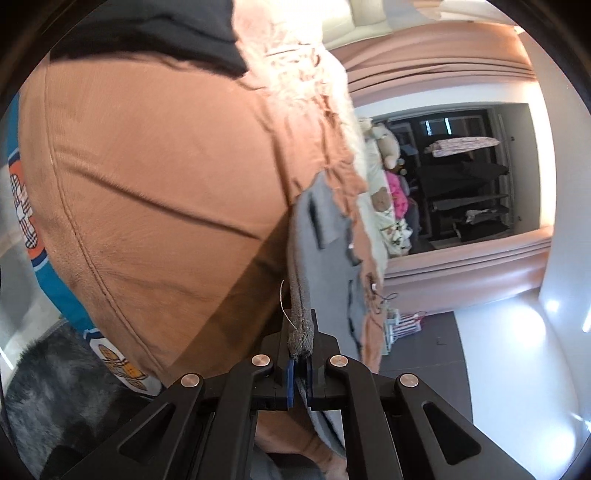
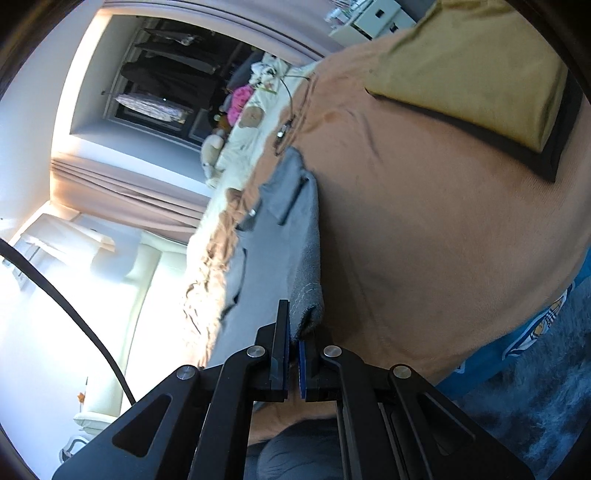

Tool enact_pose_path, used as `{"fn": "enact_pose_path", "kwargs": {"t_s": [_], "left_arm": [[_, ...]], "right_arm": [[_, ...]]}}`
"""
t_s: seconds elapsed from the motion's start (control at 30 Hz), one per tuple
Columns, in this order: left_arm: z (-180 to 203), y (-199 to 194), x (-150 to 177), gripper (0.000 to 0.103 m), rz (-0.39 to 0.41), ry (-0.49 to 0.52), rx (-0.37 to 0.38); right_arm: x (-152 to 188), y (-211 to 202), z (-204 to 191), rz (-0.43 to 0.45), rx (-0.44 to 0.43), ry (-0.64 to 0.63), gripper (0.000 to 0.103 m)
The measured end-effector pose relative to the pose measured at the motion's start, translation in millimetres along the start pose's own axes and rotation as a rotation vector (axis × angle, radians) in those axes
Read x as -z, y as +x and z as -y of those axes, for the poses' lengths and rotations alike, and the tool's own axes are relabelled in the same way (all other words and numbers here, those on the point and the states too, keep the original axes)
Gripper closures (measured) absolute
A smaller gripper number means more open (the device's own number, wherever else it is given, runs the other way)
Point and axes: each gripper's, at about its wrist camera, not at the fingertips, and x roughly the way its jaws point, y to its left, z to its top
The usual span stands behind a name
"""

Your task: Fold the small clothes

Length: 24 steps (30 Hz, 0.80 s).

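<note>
Left tool (image 1: pixel 301 354): I have it clamped on the ribbed hem of the grey garment (image 1: pixel 325 229), a loose thread trailing at the pinch
Right tool (image 2: pixel 293 349): I have its jaws drawn together on another thick edge of the grey garment (image 2: pixel 291 236)
Grey garment: small, held at two edges between my tools, the rest lying along the edge of the orange bedspread (image 1: pixel 147 192); a dark strap or loop shows on its upper part
Orange bedspread: fills most of both views, seamed, with a dark crease across it (image 2: pixel 443 221)
Cushion: mustard with black border (image 2: pixel 480 74), on the bedspread well apart from the garment
Black cloth: at the far corner of the bedspread in the left view (image 1: pixel 159 33)
Blue patterned sheet: under the bedspread edge (image 1: pixel 62 295), also in the right view (image 2: pixel 517 343)
Dark furry rug: beside the blue sheet (image 1: pixel 48 398)
Bear-print bedding: cream, piled beyond the garment with something pink (image 1: pixel 384 206)
Wardrobe: open, dark clothes hanging (image 1: pixel 469 177)
Curtain: pink, beside the wardrobe (image 2: pixel 129 188)
Black cable: crosses the right view near the bright window (image 2: pixel 74 314)
</note>
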Motion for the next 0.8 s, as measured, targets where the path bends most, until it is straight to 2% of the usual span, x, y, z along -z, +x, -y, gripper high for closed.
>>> {"fn": "enact_pose_path", "kwargs": {"t_s": [0.3, 0.53, 0.8], "left_arm": [[28.2, -50.6, 8.6, 0.100, 0.039, 0.017, 0.074], [28.6, -84.6, 19.9, 0.100, 0.046, 0.022, 0.108], [21.3, -115.7, 32.0, 0.100, 0.053, 0.014, 0.120]], "right_arm": [[19.4, -39.6, -9.8, 0.042, -0.046, -0.031, 0.103], [37.4, -63.6, -14.1, 0.042, -0.052, -0.056, 0.103], [40.7, -77.4, -21.9, 0.019, -0.052, -0.071, 0.103]]}}
